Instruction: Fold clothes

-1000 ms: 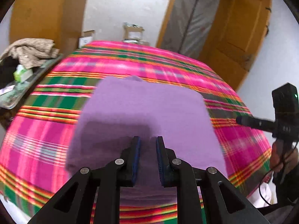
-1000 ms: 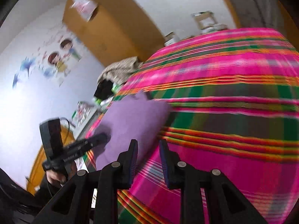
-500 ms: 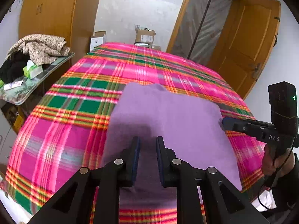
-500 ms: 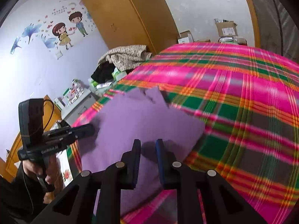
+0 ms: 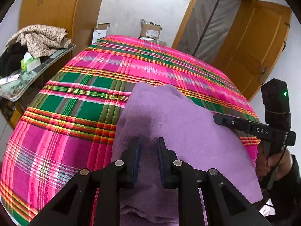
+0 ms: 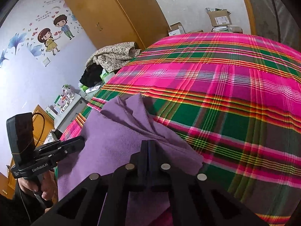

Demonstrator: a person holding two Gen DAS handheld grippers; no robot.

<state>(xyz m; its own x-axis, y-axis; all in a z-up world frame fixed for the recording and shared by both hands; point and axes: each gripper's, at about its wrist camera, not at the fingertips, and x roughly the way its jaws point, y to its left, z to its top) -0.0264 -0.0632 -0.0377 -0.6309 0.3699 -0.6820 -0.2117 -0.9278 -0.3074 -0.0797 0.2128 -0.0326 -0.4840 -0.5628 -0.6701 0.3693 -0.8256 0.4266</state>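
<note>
A purple cloth (image 5: 178,124) lies on the pink and green plaid bed cover (image 5: 84,94), near the bed's front edge. My left gripper (image 5: 148,146) hovers over the cloth's near left part, its fingers slightly apart with nothing between them. In the right wrist view my right gripper (image 6: 148,144) is shut on a raised pinch of the purple cloth (image 6: 112,141), and creases fan out from its tips toward the far corner. The right gripper (image 5: 218,117) reaches in over the cloth's right edge. The left gripper (image 6: 75,145) shows at the cloth's left side.
A side table (image 5: 56,54) left of the bed holds a heap of clothes (image 5: 37,37) and a tissue box (image 5: 30,64). A wooden wardrobe (image 5: 56,9), cardboard boxes (image 5: 150,30) and a wooden door (image 5: 259,47) stand beyond. A person's hand (image 5: 270,162) grips the right handle.
My right gripper has closed its fingers onto the purple cloth and bunched it up. The left gripper has kept its small gap while shifting toward the cloth's left edge.
</note>
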